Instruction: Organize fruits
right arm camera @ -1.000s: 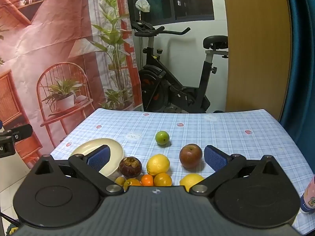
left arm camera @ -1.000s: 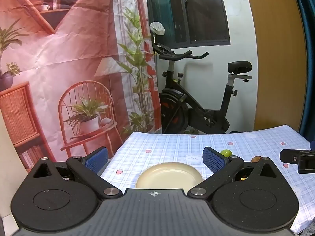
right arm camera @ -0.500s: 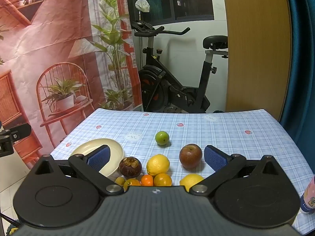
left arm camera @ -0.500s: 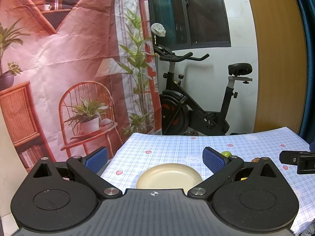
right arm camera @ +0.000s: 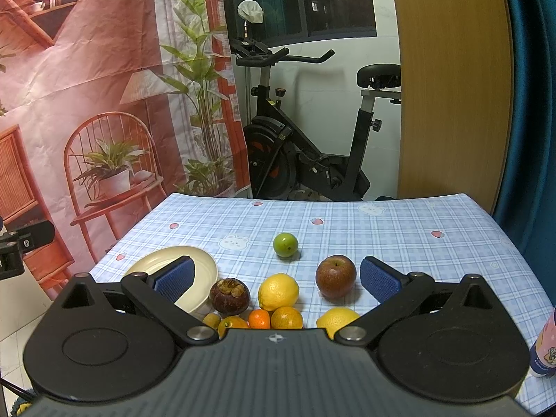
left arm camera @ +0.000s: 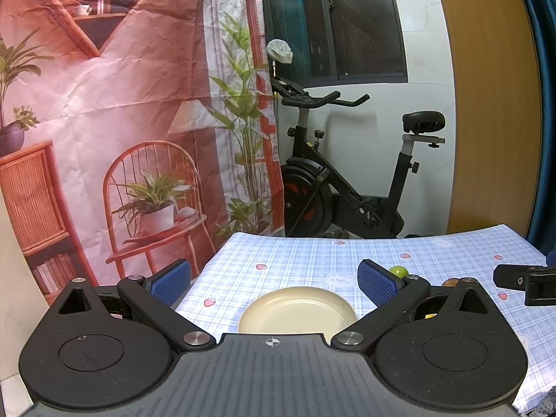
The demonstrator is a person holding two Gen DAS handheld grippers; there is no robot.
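Observation:
A cream plate [right arm camera: 205,269] lies at the left of the blue checked table, empty [left arm camera: 297,309]. Right of it sit a mangosteen [right arm camera: 229,293], a lemon [right arm camera: 278,291], a red apple [right arm camera: 335,275], a green lime [right arm camera: 285,244], a second lemon [right arm camera: 336,319] and several small oranges [right arm camera: 285,317]. My right gripper [right arm camera: 276,278] hovers open above the fruit, holding nothing. My left gripper [left arm camera: 274,279] is open over the plate's near edge, empty. The lime [left arm camera: 398,271] peeks past its right finger.
An exercise bike [right arm camera: 305,146] stands behind the table, beside a printed backdrop [left arm camera: 114,121] and a wooden panel [right arm camera: 451,87]. A bottle [right arm camera: 545,347] stands at the table's right edge. The right gripper's body [left arm camera: 524,279] shows at the right of the left wrist view.

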